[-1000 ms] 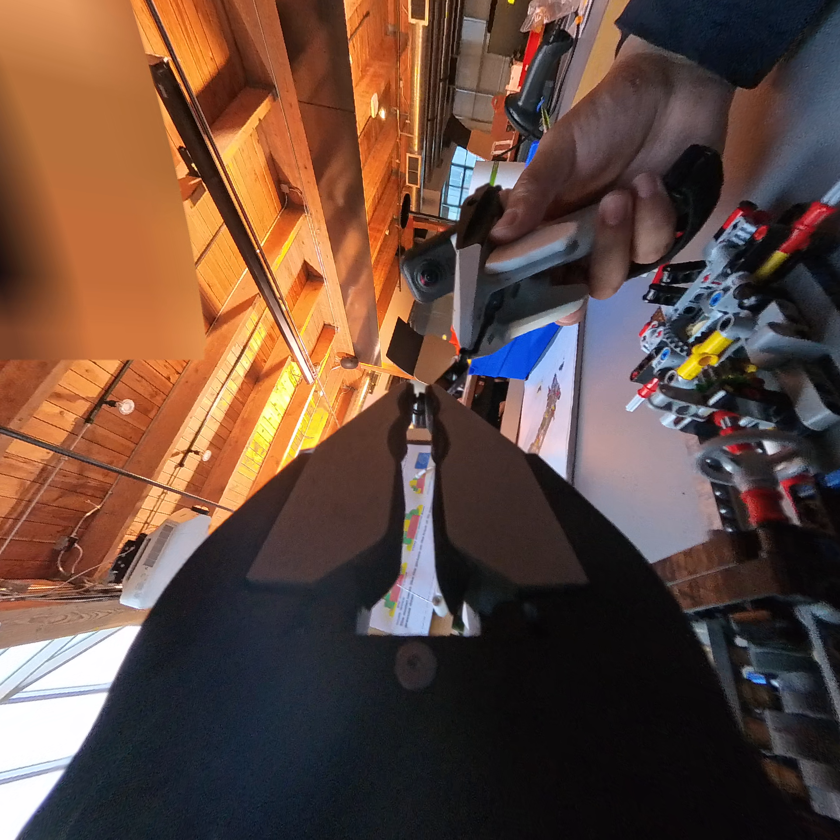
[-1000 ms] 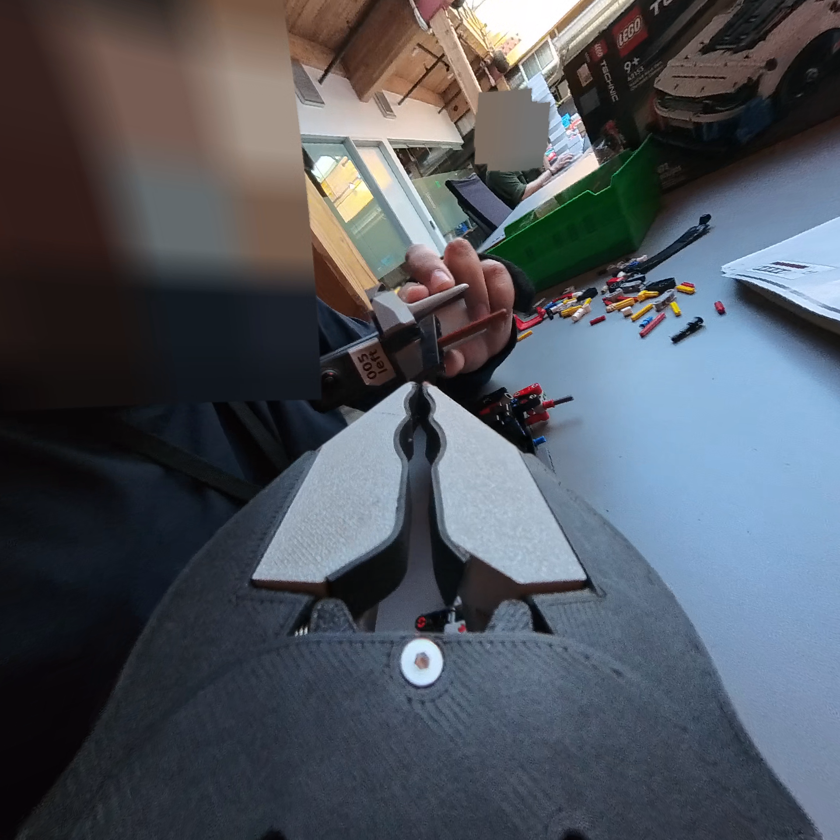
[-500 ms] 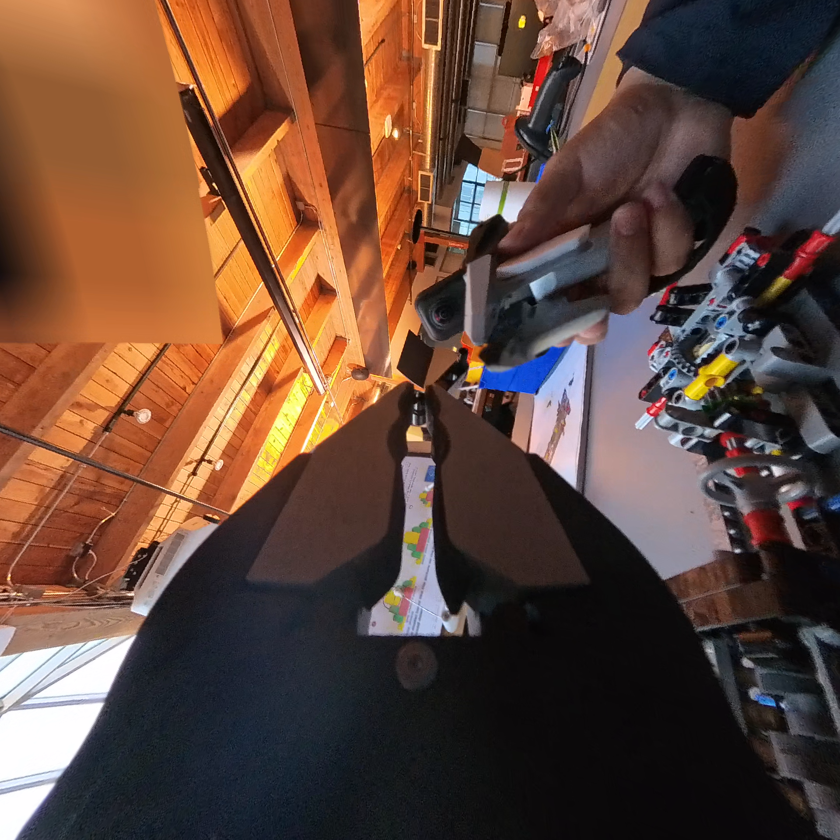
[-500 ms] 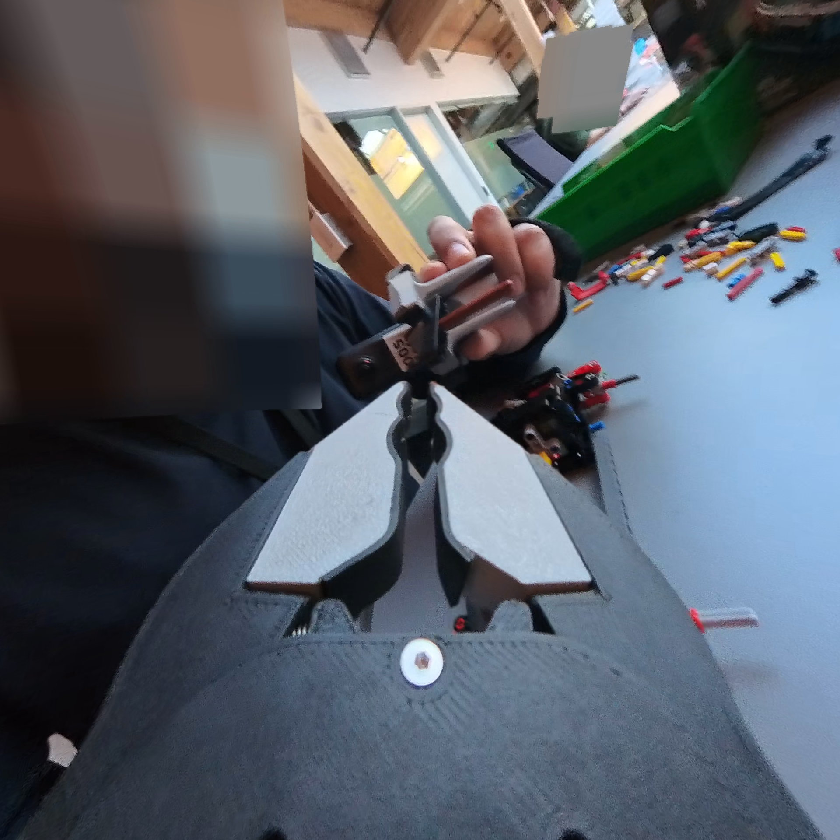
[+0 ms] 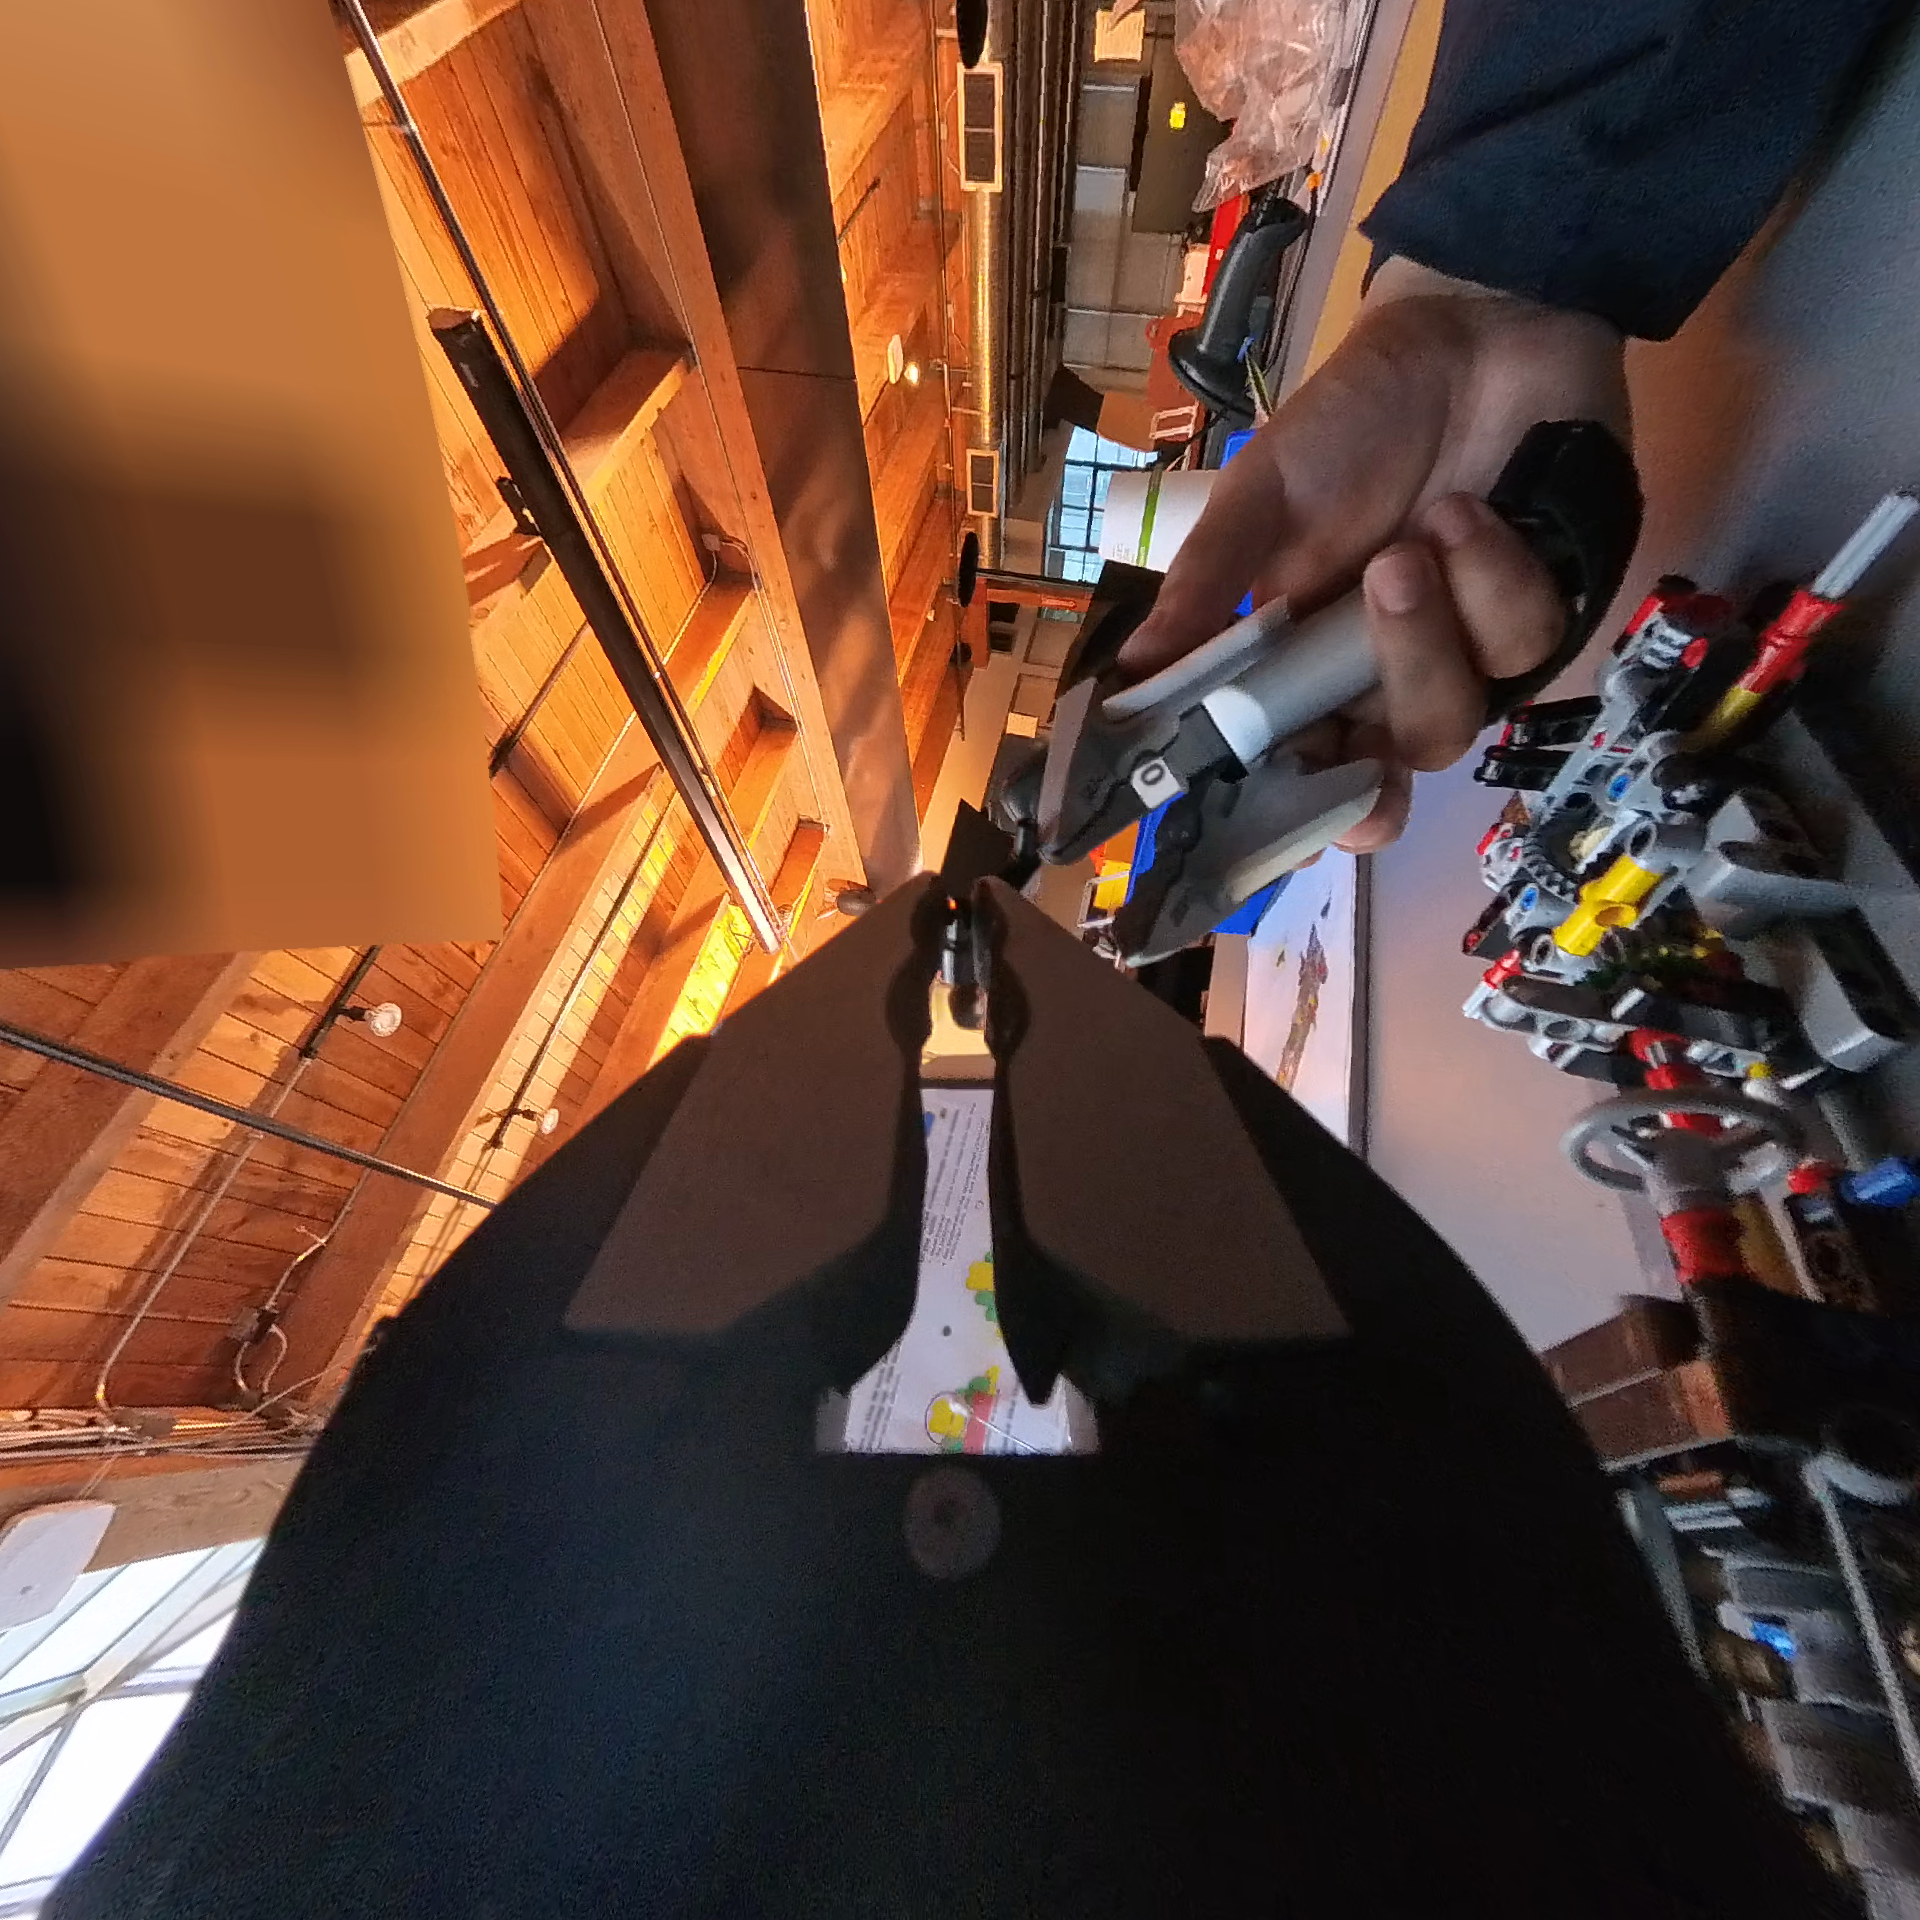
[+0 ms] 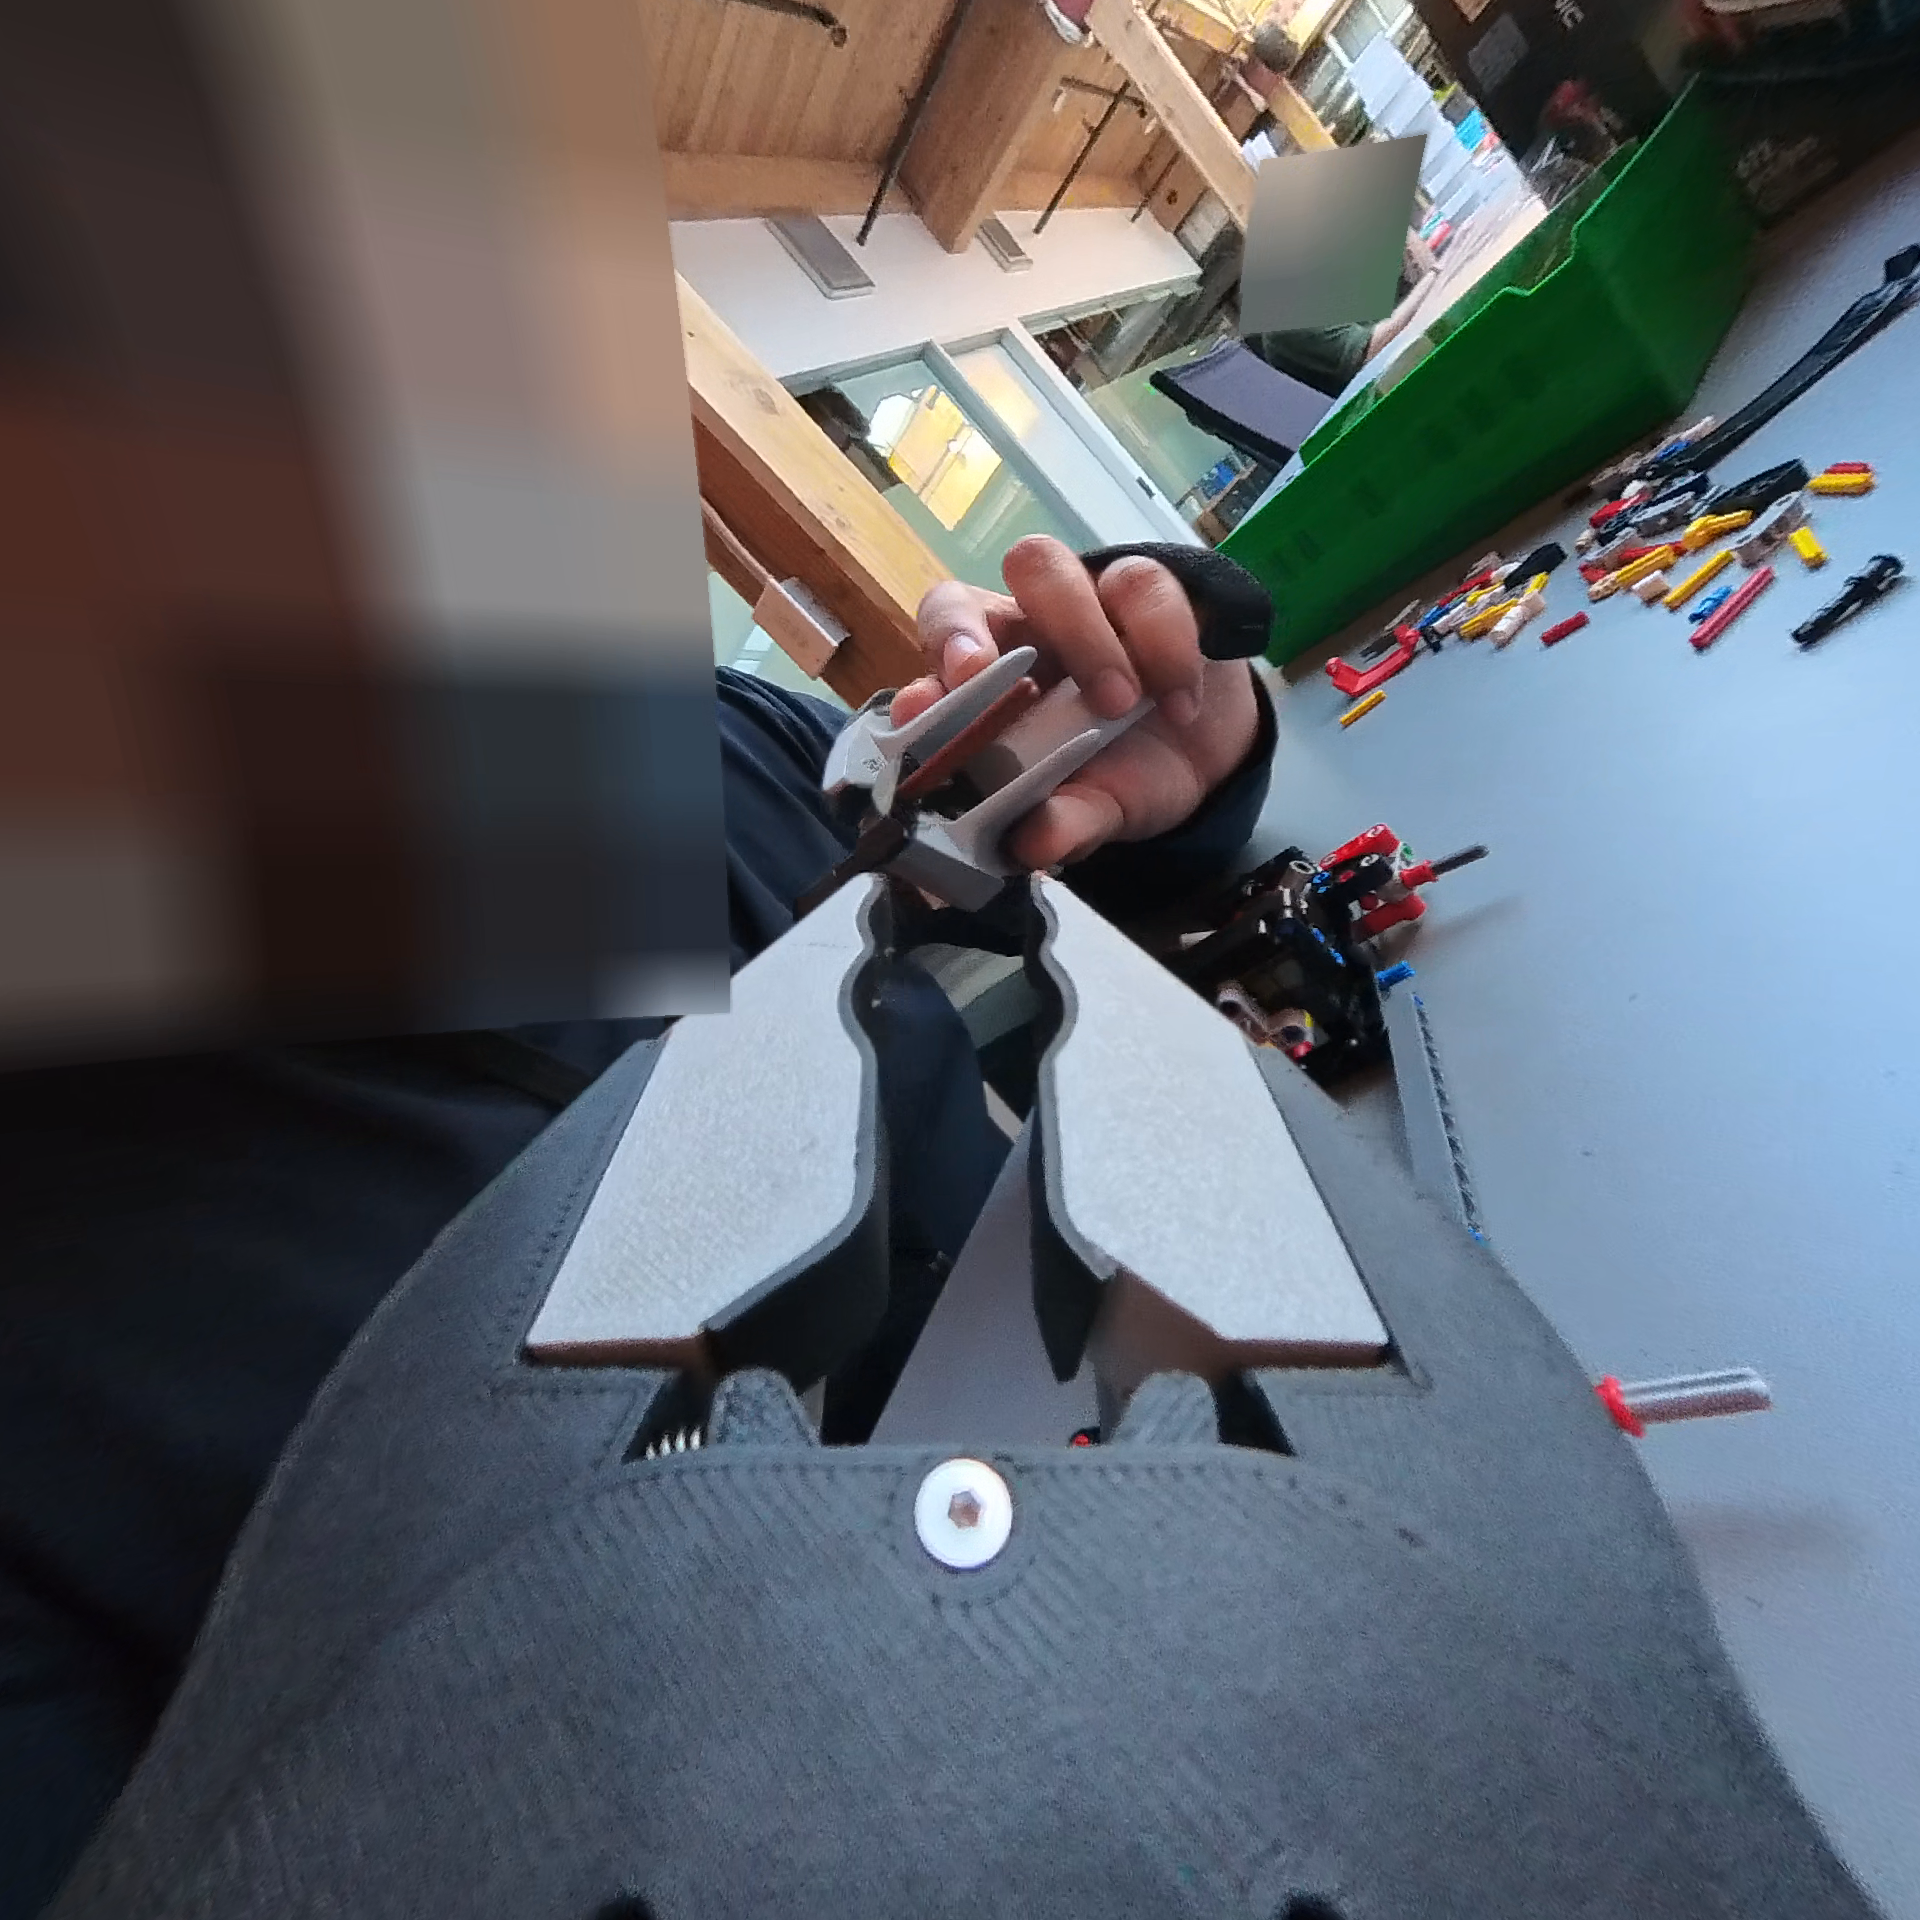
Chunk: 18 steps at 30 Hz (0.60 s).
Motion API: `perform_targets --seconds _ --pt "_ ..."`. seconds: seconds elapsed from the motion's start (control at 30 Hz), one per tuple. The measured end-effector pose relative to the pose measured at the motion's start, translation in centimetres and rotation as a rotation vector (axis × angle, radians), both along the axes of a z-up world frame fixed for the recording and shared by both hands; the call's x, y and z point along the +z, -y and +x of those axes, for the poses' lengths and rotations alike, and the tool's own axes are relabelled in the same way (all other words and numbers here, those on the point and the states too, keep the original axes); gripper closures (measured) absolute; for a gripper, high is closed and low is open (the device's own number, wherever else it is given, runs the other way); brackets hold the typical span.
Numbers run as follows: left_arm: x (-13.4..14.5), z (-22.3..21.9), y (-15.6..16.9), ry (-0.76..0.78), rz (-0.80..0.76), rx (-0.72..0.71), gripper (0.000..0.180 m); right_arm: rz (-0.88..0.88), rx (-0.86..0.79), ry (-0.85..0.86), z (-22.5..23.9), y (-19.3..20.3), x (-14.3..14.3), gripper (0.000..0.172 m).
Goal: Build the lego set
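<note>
Big room with warm wooden ceiling beams, bright windows, glass doors, and a gray table.

The left gripper is pointing up toward a wooden ceiling, its fingertips closed on a small dark piece; what kind of piece cannot be told. The right gripper, gripped in a hand with a dark sleeve, is sitting just beyond those fingertips with its jaws parted. A brick-built assembly in grey, red, yellow and black is lying on the grey table at right. A printed instruction sheet is lying beside it.
</note>
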<state>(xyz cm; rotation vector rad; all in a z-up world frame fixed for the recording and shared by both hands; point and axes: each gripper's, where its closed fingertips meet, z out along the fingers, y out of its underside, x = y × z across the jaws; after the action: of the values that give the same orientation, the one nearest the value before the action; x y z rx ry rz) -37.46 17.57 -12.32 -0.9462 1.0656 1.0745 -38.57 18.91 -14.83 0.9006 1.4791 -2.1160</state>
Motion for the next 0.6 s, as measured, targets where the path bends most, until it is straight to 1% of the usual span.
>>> perform_targets --seconds 0.03,0.07,0.1,0.23,0.33,0.4,0.47,0.53,0.6 --pt "0.0 0.1 0.0 -0.007 0.001 -0.001 0.179 -0.013 0.01 0.003 0.1 0.0 0.1 0.152" --pt "-0.1 0.1 0.0 -0.014 -0.003 0.002 0.179 -0.026 0.027 -0.007 0.4 0.0 0.3 0.166" --pt "-0.3 0.2 0.0 -0.021 -0.008 0.003 0.179 -0.03 0.041 -0.025 0.7 0.1 0.5 0.172" --pt "-0.6 -0.1 -0.2 -0.009 -0.02 0.009 0.18 0.028 0.031 -0.054 0.9 0.4 0.2 0.172" --pt "-0.5 -0.4 -0.3 0.005 -0.022 0.012 0.18 0.033 0.004 -0.065 0.7 -0.1 0.3 0.172" --pt "-0.2 -0.9 -0.3 0.043 -0.023 0.015 0.179 0.043 -0.026 -0.053 0.3 -1.0 0.2 0.172" --pt "0.2 -1.7 -0.4 0.076 -0.011 0.028 0.179 0.097 -0.11 -0.043 -0.7 -2.7 -0.4 0.172" --pt "0.6 -2.3 -0.3 0.111 -0.004 0.033 0.18 0.147 -0.197 -0.036 -1.5 -4.5 -0.9 0.164" --pt "0.7 -2.4 -0.3 0.111 -0.002 0.034 0.18 0.139 -0.219 -0.035 -1.5 -5.5 -0.4 0.158"
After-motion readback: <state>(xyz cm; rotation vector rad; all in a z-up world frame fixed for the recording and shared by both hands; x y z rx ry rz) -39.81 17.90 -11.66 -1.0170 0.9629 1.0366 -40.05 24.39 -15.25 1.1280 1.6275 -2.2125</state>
